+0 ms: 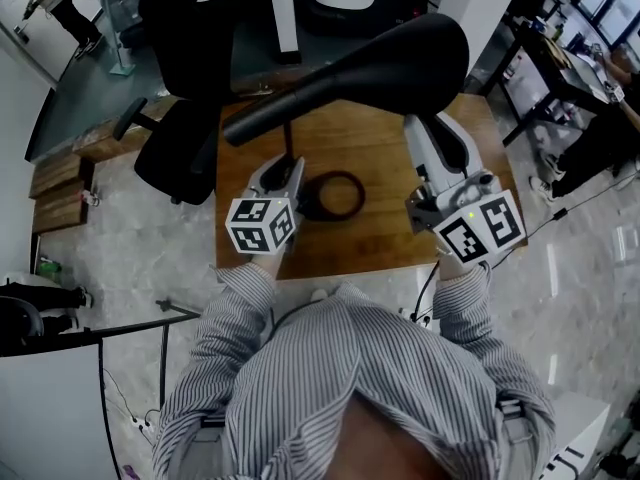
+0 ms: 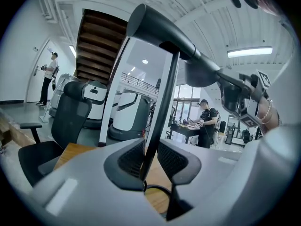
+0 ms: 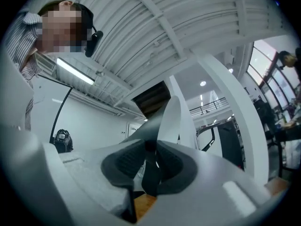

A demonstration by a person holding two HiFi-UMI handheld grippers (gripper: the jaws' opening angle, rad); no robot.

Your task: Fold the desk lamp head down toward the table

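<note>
- Desk lamp, black: stands on the wooden worktop [image 1: 385, 148] at centre frame in the head view.
- Ring base [image 1: 361, 196]: flat open hoop, lying on the worktop between the two tongs.
- Stem [image 2: 162, 112]: thin dark rod, rising from the base to the underside of the head; slightly tilted in the left gripper view.
- Lamp head [image 1: 380, 68]: long, flat, paddle-shaped; raised well above the worktop, running from centre left up to upper right of the head view.
- Left tongs [image 1: 287, 168]: pinching the stem low down, one pad pressed on each side of it, just above the base.
- Right tongs [image 1: 430, 133]: angled upward, pads clamped on the thin edge of the lamp head at its wide end.
- Office chair [image 1: 175, 153]: black, beside the worktop's left edge.
</note>
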